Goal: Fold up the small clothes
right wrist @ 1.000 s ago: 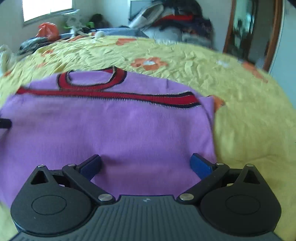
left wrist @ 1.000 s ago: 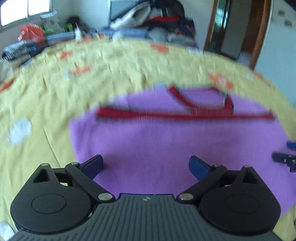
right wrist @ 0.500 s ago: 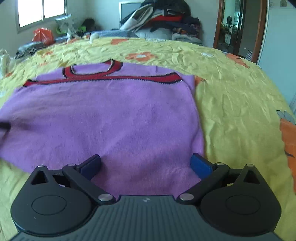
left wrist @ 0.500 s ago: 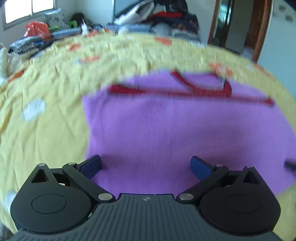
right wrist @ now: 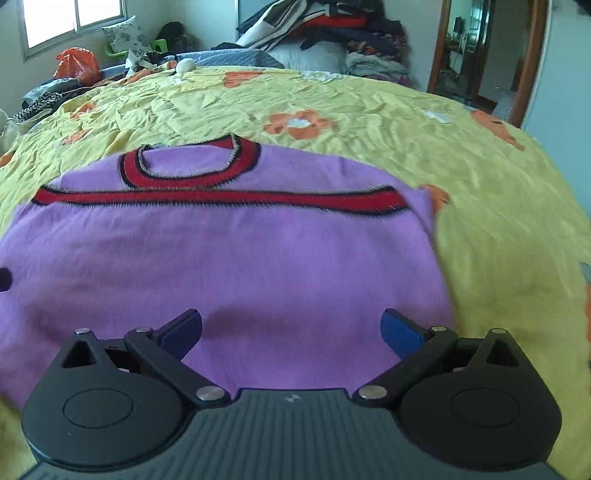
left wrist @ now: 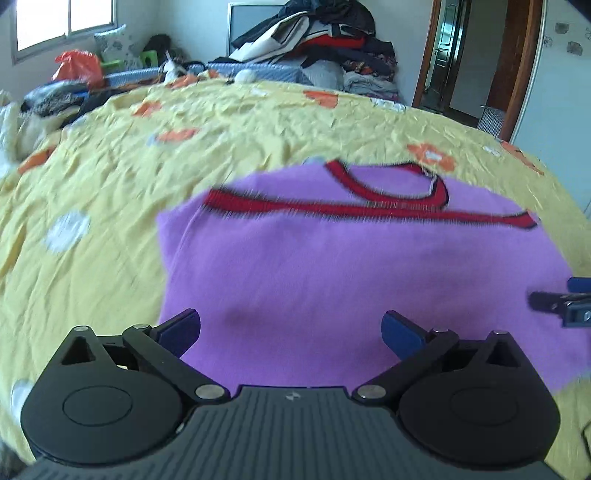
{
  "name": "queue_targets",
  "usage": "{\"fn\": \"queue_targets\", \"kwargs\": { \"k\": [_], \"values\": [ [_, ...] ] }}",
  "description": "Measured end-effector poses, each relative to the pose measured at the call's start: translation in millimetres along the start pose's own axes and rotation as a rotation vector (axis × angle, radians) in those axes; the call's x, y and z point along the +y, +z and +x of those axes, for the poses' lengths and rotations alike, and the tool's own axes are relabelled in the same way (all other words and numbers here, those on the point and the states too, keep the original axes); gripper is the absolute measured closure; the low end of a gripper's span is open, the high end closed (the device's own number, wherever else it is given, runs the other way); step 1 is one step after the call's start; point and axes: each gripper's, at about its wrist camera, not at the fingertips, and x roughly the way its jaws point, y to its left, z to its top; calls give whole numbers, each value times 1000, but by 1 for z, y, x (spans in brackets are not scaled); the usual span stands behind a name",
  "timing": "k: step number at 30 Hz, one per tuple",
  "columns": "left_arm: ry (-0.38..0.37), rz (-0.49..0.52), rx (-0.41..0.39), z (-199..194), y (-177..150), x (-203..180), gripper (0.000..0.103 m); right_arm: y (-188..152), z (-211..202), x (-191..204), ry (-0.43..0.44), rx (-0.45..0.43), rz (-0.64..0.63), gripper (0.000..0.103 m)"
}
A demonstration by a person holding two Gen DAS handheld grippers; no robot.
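One purple knit sweater (right wrist: 229, 266) with red trim lies flat on a yellow flowered bedspread (right wrist: 424, 147); two grippers, left gripper (left wrist: 290, 328) and right gripper (right wrist: 290, 328), hover with jaws apart.

soft daylight from the window (left wrist: 62, 22); motion blur, perhaps worse leftward; fisheye-bent edges.

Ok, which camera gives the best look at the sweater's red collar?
The right wrist view. There the collar sits near the middle, fairly sharp, its whole loop visible on the sweater. In the left wrist view the collar is off to the right, motion-blurred and seen at a slant.
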Motion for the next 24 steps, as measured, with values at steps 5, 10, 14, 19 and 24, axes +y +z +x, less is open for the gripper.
{"fn": "queue_targets", "kwargs": {
  "k": [5,10,14,19,24],
  "values": [
    [17,16,7,46,34,-5,0,25,25,12,-18,3,-41,0],
    [58,-2,78,100,54,20,0,38,42,14,-3,15,-56,0],
    [61,3,59,106,59,33,0,42,51,12,14,10,-42,0],
    [80,-44,76,105,66,34,0,44,54,15,6,1,-43,0],
    [-10,-46,40,80,65,20,0,48,53,17,-9,32,-42,0]
  ]
}}
